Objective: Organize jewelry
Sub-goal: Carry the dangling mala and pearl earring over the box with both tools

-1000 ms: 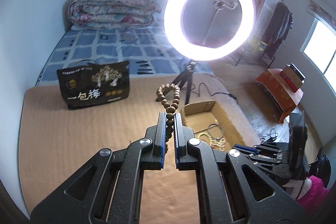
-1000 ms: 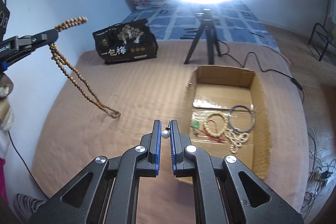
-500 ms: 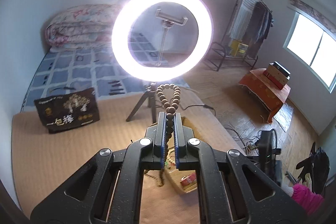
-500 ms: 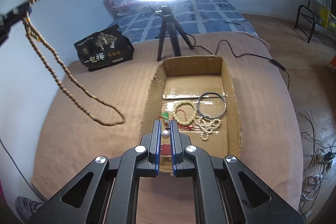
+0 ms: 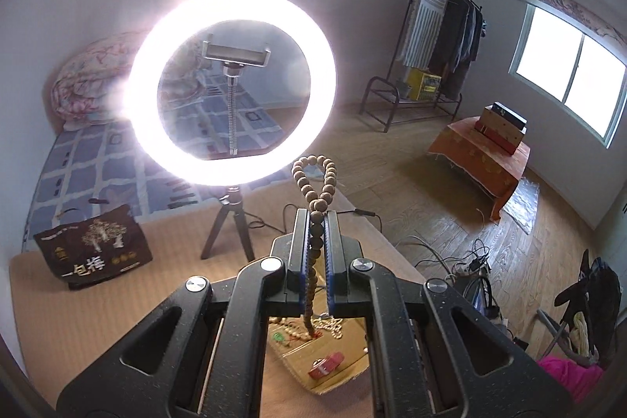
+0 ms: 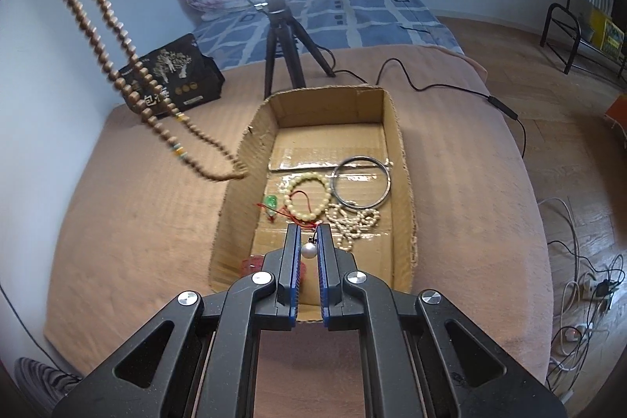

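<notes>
My left gripper is shut on a long brown wooden bead necklace; a loop sticks out past the fingertips and the rest hangs below. In the right wrist view the necklace dangles from the upper left, its low end beside the left wall of the cardboard box. My right gripper is shut on a small white pearl bead above the box's near end. In the box lie a cream bead bracelet, a metal bangle, a pearl strand, a green pendant on red cord.
The box sits on a tan blanket. A lit ring light on a tripod stands behind it with a cable running right. A dark printed bag stands at the back left. A red item lies in the box's near end.
My left gripper has lifted and swung right with the necklace, whose low end has left the blanket and now hangs by the box. My right gripper has moved over the box's near end.
</notes>
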`<control>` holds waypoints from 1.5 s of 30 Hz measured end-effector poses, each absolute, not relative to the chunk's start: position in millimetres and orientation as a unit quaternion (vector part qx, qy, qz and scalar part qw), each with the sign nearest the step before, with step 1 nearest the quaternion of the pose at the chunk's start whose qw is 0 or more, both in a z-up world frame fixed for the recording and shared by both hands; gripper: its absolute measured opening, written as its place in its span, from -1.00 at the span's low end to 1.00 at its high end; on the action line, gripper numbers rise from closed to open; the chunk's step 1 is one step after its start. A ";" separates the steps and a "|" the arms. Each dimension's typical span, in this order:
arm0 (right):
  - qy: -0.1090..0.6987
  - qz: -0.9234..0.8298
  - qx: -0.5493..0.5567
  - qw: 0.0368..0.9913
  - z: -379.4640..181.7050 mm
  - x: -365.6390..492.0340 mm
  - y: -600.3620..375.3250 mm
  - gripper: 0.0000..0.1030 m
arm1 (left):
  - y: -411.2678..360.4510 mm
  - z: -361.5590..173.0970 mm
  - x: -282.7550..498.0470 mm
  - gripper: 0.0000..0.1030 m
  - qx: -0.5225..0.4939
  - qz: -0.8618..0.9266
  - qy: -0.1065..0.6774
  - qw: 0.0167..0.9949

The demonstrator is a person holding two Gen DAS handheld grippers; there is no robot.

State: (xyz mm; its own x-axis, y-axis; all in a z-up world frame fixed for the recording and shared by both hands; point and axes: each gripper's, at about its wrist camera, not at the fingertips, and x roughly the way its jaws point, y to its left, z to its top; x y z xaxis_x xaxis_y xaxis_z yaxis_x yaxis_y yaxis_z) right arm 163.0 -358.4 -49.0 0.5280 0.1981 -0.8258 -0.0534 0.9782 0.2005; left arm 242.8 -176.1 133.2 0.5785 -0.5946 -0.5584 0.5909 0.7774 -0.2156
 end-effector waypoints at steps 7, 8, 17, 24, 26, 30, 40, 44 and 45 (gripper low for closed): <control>0.485 0.071 0.080 0.868 -55.5 167.5 -367.4 -0.87 | -209.5 113.0 255.6 -0.92 0.027 -0.330 0.316 0.889; 0.486 0.072 0.080 0.867 -56.7 168.6 -367.8 -0.87 | -212.6 110.4 256.6 -0.92 0.030 -0.329 0.316 0.889; 0.498 0.078 0.079 0.860 -66.5 171.9 -366.7 -0.87 | -244.4 83.3 270.2 -0.92 0.079 -0.313 0.316 0.892; 0.506 0.078 0.083 0.855 -74.0 173.5 -369.0 -0.87 | -249.5 57.7 276.8 -0.92 0.083 -0.315 0.332 0.885; 0.508 0.077 0.083 0.854 -75.7 173.5 -369.2 -0.87 | -249.5 49.3 278.3 -0.91 0.081 -0.315 0.339 0.883; 0.513 0.076 0.084 0.851 -80.1 173.6 -369.5 -0.87 | -250.3 29.5 278.3 -0.92 0.077 -0.318 0.356 0.875; 0.528 0.074 0.084 0.842 -93.0 175.4 -369.1 -0.87 | -244.6 -15.5 288.0 -0.91 0.061 -0.316 0.398 0.859; 0.533 0.073 0.088 0.838 -97.9 176.1 -370.5 -0.87 | -240.5 -33.9 291.1 -0.91 0.051 -0.312 0.418 0.852; 0.534 0.072 0.089 0.838 -99.0 176.4 -371.1 -0.87 | -239.6 -37.7 291.0 -0.91 0.048 -0.311 0.421 0.850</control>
State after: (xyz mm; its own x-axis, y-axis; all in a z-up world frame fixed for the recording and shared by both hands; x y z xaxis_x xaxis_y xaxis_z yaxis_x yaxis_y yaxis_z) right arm 176.4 -371.1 -99.0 0.4189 0.2155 -0.8821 -0.0262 0.9739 0.2255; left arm 291.0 -239.6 -37.7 0.4511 -0.4885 -0.7469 0.5702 0.8015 -0.1799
